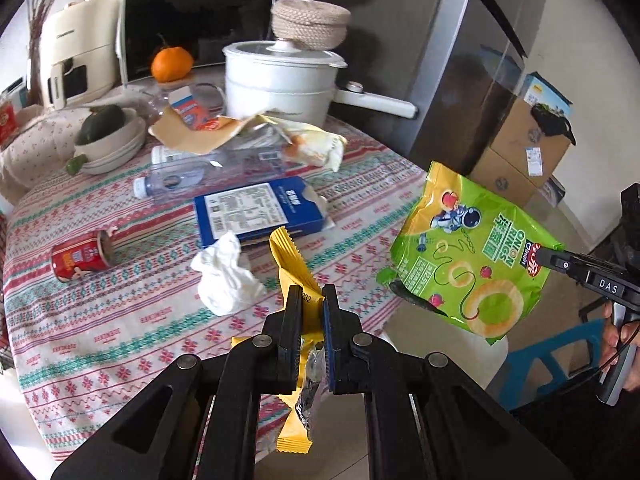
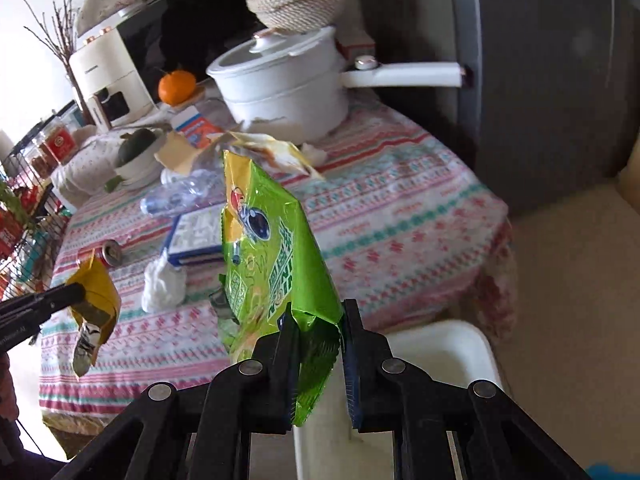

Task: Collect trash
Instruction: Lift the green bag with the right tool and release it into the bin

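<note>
My left gripper (image 1: 312,294) is shut on a yellow snack wrapper (image 1: 294,268) and holds it above the table's near edge; it also shows in the right wrist view (image 2: 96,292). My right gripper (image 2: 318,316) is shut on a green onion-rings bag (image 2: 264,248), held in the air beside the table, seen too in the left wrist view (image 1: 472,256). A white bin (image 2: 448,352) stands on the floor below the bag. On the patterned tablecloth (image 1: 120,340) lie a crumpled tissue (image 1: 224,276), a red can (image 1: 80,260), a blue box (image 1: 256,210) and a clear bottle (image 1: 180,180).
At the back stand a white pot (image 1: 280,80), a bowl with a green fruit (image 1: 108,136), an orange (image 1: 172,64), more wrappers (image 1: 312,140) and an oven (image 1: 200,16). A fridge (image 1: 472,60) and cardboard boxes (image 1: 520,148) are to the right. A wire rack (image 2: 24,220) is at the left.
</note>
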`<move>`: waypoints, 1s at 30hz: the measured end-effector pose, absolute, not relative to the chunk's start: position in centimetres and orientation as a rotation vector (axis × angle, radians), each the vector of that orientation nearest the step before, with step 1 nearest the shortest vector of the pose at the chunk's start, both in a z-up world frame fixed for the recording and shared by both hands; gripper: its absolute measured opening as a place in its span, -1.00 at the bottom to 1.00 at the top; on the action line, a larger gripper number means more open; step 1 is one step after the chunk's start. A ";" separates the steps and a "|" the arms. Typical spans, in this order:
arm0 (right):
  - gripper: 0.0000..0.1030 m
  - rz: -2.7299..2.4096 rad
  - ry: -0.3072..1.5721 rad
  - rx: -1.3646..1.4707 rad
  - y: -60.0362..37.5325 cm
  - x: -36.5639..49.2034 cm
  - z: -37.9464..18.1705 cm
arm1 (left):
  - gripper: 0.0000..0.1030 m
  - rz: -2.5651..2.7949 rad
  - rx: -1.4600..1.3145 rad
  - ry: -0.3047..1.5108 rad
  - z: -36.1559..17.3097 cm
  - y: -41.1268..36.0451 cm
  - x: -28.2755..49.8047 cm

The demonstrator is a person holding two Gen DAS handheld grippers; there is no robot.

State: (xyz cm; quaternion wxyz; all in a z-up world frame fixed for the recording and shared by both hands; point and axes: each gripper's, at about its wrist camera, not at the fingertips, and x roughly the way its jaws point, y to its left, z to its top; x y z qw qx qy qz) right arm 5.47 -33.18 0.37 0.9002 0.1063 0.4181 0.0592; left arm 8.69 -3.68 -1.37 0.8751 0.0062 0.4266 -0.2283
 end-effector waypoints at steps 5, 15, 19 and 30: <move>-0.68 0.012 0.939 0.190 -36.0 2.6 -1.7 | -0.81 -0.555 0.084 0.898 -2.6 -8.2 7.2; -0.68 -0.126 1.093 0.045 -37.6 1.8 -5.0 | -0.81 -0.650 0.190 0.908 -4.7 -13.9 5.3; -0.67 -0.134 1.184 0.014 -37.6 2.9 -7.2 | -0.81 -0.668 0.200 0.917 -5.3 -15.2 5.2; -0.53 -0.147 1.335 -0.016 -38.2 4.8 -11.3 | -0.81 -0.712 0.207 0.936 -6.4 -17.6 5.0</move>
